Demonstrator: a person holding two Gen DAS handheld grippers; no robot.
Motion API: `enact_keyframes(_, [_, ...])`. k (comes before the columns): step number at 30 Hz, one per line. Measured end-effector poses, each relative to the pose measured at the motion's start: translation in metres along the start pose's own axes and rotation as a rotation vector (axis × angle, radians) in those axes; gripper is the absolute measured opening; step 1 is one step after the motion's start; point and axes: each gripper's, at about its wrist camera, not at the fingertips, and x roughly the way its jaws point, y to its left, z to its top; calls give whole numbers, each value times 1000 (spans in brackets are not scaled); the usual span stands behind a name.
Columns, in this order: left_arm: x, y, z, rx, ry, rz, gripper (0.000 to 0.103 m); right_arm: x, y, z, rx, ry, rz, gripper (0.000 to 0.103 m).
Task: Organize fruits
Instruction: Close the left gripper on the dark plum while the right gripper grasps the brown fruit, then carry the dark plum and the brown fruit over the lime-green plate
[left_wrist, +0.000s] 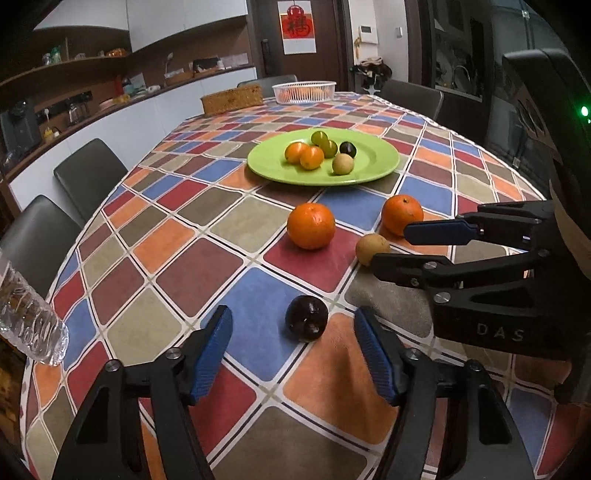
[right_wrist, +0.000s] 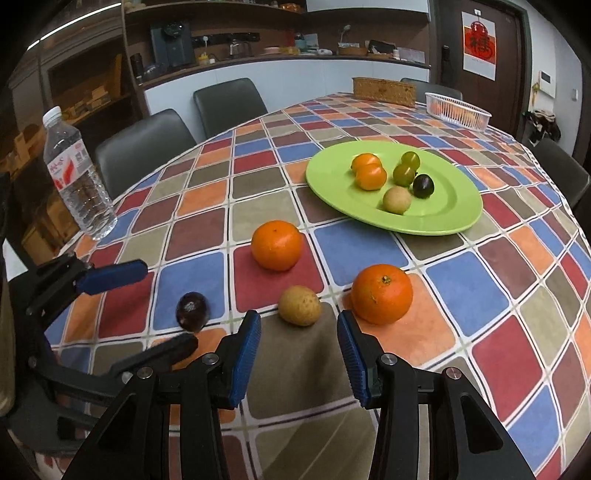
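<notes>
Likely slippery, the near dark plum (left_wrist: 306, 319) (soft-skinned) wants its widest middle; left gripper (left_wrist: 293, 354) and right gripper (right_wrist: 299, 354) both gape, empty.

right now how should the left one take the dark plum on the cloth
Grip the dark plum across its widest middle, coming straight in low along the tablecloth. It is round, lies free, and already sits centred between the open left hand-held gripper.

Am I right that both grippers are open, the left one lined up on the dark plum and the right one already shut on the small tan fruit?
Not quite. The right gripper is open too: in the right wrist view the small tan fruit lies on the tablecloth just ahead of its fingertips, ungripped. The left gripper is open, lined up on the dark plum.
</notes>
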Motion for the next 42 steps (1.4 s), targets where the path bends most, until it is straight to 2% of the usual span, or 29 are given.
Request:
enact_keyframes(6, [9, -2, 4, 1, 25, -21, 51, 8, 2, 3, -12, 1, -6, 44])
enact_keyframes(8, [12, -1, 5, -2, 38, -40, 40, 10, 2, 4, -10, 3, -6, 43])
enact_keyframes(11, [15, -1, 5, -10, 52, -62, 29, 14, 2, 6, -11, 7, -13, 41])
enact_keyframes(13, [14, 0, 4, -22, 49, -67, 26, 16, 2, 7, -7, 14, -19, 38])
enact_keyframes(18, [12, 6, 7, -72, 41, -102, 26, 21, 1, 8, -5, 29, -11, 30])
enact_keyframes(24, [2, 7, 11, -88, 8, -103, 25, 15, 1, 8, 6, 21, -2, 30])
enact_keyframes(42, [-45, 2, 23, -89, -104, -96, 25, -39, 7, 13, -1, -80, -18, 30])
